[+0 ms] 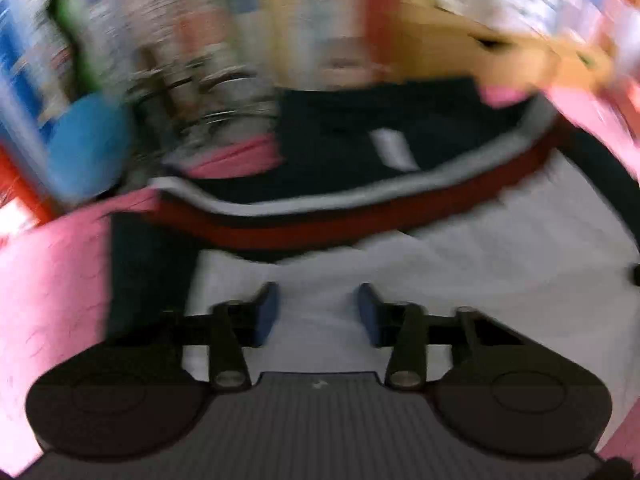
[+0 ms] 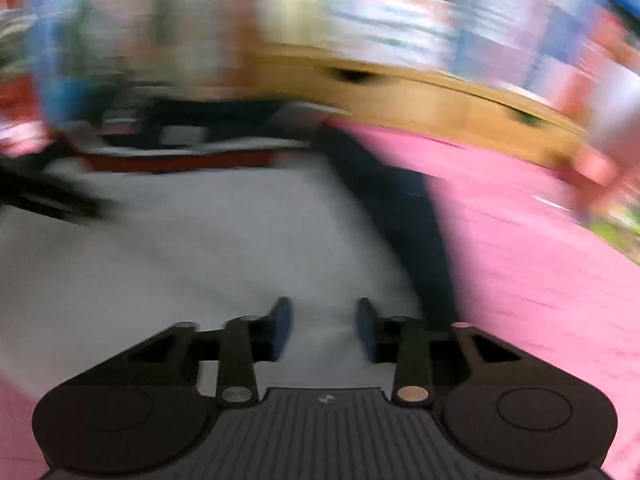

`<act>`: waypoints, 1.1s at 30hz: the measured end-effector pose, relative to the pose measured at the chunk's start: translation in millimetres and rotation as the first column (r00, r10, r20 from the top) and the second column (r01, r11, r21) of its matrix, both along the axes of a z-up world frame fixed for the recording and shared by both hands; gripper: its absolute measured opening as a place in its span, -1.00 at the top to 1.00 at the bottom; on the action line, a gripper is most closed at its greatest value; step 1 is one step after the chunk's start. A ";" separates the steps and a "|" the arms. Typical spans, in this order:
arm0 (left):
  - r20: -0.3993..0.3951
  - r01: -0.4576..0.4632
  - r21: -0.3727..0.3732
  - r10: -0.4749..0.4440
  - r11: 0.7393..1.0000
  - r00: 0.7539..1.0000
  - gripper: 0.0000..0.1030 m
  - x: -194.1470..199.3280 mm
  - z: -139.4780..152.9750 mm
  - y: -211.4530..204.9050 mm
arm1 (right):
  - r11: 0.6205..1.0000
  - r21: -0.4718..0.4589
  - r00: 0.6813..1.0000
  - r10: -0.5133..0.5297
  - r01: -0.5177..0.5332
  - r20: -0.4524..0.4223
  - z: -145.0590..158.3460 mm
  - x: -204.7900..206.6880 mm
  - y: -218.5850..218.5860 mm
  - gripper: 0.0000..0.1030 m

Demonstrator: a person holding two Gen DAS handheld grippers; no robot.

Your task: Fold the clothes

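Observation:
Both views are motion-blurred. A garment lies on a pink surface (image 1: 48, 280): a white body (image 1: 440, 272), a red and grey band (image 1: 320, 232) across it, and dark navy parts (image 1: 360, 128) beyond and at the side. My left gripper (image 1: 318, 312) is open and empty just above the white fabric. In the right wrist view the same white fabric (image 2: 180, 248) fills the left, with the red band (image 2: 180, 162) far off and a navy sleeve (image 2: 400, 216) along its right edge. My right gripper (image 2: 324, 328) is open and empty over the white fabric.
The pink surface (image 2: 520, 240) spreads wide to the right. A wooden cabinet or box (image 2: 420, 92) stands behind it. A blue round object (image 1: 88, 148) sits at the far left. Blurred colourful clutter fills the background.

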State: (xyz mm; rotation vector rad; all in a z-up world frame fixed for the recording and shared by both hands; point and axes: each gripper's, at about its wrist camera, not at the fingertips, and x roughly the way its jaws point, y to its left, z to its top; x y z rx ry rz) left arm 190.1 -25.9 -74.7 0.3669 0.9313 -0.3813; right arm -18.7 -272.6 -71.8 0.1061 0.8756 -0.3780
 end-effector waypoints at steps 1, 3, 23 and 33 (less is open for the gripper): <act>0.008 -0.014 -0.012 0.014 1.000 1.000 0.65 -0.4 9.5 6.2 | 0.999 -0.024 0.999 -0.041 0.040 -0.007 1.8 -2.1 -12.2 0.46; 0.056 0.009 -0.083 -0.004 0.997 0.998 0.38 -11.7 31.5 15.6 | 0.992 -0.091 0.996 -0.090 0.090 0.005 11.1 -3.8 -25.7 0.28; 0.070 -0.116 -0.263 0.138 0.958 0.988 -0.66 16.5 38.0 58.1 | 0.978 -0.047 0.962 0.210 -0.205 0.173 41.5 119.4 -44.3 -0.74; -0.037 -0.095 -0.380 0.087 0.920 0.995 0.72 13.7 38.6 80.0 | 0.935 0.112 0.941 0.331 -0.337 0.071 32.8 145.2 -26.6 0.71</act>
